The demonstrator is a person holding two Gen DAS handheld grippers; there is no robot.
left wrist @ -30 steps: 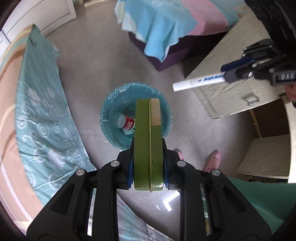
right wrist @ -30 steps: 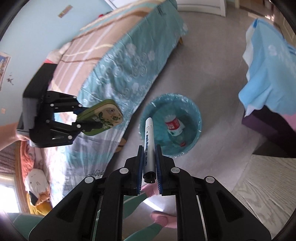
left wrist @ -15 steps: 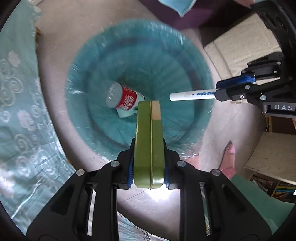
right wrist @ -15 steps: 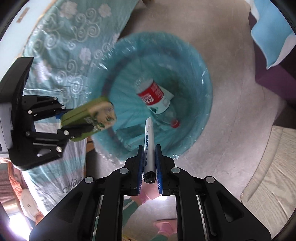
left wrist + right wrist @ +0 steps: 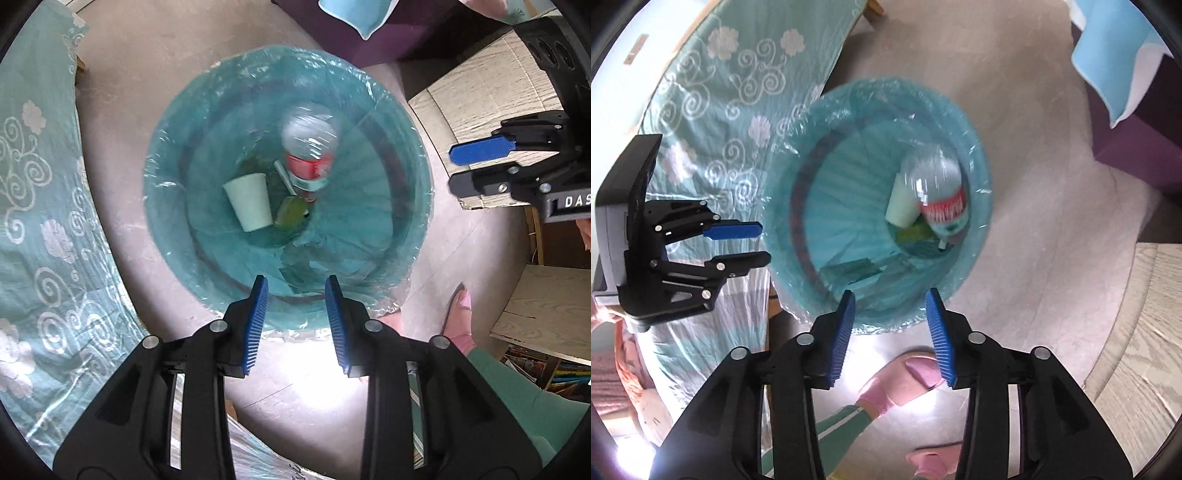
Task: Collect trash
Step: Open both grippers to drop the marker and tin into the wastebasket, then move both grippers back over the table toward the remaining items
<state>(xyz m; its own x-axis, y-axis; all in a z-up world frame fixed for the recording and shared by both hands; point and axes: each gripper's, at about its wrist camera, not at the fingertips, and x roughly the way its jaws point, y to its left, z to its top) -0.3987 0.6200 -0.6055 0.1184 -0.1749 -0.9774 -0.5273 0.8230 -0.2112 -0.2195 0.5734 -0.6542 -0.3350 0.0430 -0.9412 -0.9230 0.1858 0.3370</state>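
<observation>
A bin lined with a teal bag (image 5: pixel 177 155) stands on the floor; it also shows in the right wrist view (image 5: pixel 979 155). Inside lie a clear bottle with a red label (image 5: pixel 309 147) (image 5: pixel 942 192), a white cup (image 5: pixel 251 201) (image 5: pixel 900 203), the green tin (image 5: pixel 291 211) (image 5: pixel 912 232) and the white marker (image 5: pixel 283 177). My left gripper (image 5: pixel 296 286) is open and empty above the bin's near rim; it also shows in the right wrist view (image 5: pixel 759 243). My right gripper (image 5: pixel 891 300) is open and empty over the bin's rim; it also shows in the left wrist view (image 5: pixel 452 168).
A bed with a teal patterned cover (image 5: pixel 40 229) (image 5: pixel 731 96) lies beside the bin. A pale wooden cabinet (image 5: pixel 476 92) and a dark purple base under a blue cloth (image 5: pixel 1126 122) stand on the other side. The person's pink slippers (image 5: pixel 905 380) are on the floor nearby.
Both grippers opened. The green tin dropped from my left gripper and the marker from my right gripper, and both now lie in the bin. The bottle in the bin shifted.
</observation>
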